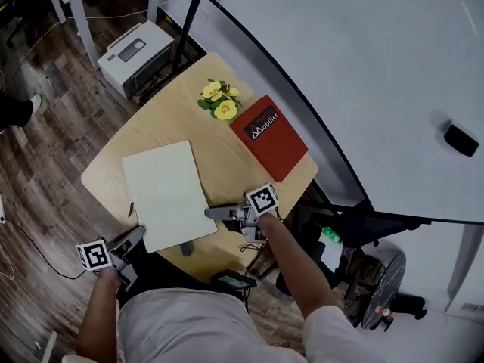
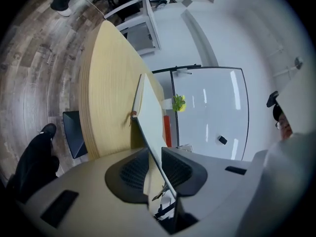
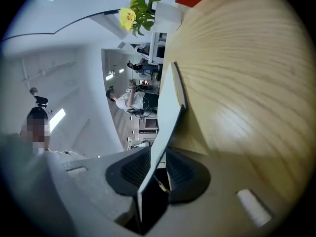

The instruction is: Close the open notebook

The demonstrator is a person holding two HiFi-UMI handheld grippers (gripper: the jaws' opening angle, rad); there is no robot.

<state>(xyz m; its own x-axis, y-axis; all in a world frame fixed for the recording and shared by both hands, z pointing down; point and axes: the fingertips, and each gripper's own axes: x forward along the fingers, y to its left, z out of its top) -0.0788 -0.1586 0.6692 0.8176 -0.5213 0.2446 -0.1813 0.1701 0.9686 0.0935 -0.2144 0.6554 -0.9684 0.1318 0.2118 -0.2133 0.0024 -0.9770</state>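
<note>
A white notebook (image 1: 168,193) lies on the round wooden table (image 1: 227,165), with its near edge at the table's front. My left gripper (image 1: 138,233) is at the notebook's near left corner and my right gripper (image 1: 210,212) at its near right corner. In the left gripper view a thin white cover (image 2: 150,112) runs edge-on between the dark pads of the left gripper (image 2: 154,168), lifted off the wood. The right gripper view shows the same cover (image 3: 168,112) pinched in the right gripper (image 3: 158,168), tilted up from the tabletop.
A red book (image 1: 272,136) and a pot of yellow flowers (image 1: 218,100) sit at the table's far side. A large whiteboard (image 1: 363,89) leans to the right. A grey printer (image 1: 136,55) stands on the floor beyond the table. A dark device (image 1: 233,280) rests by my lap.
</note>
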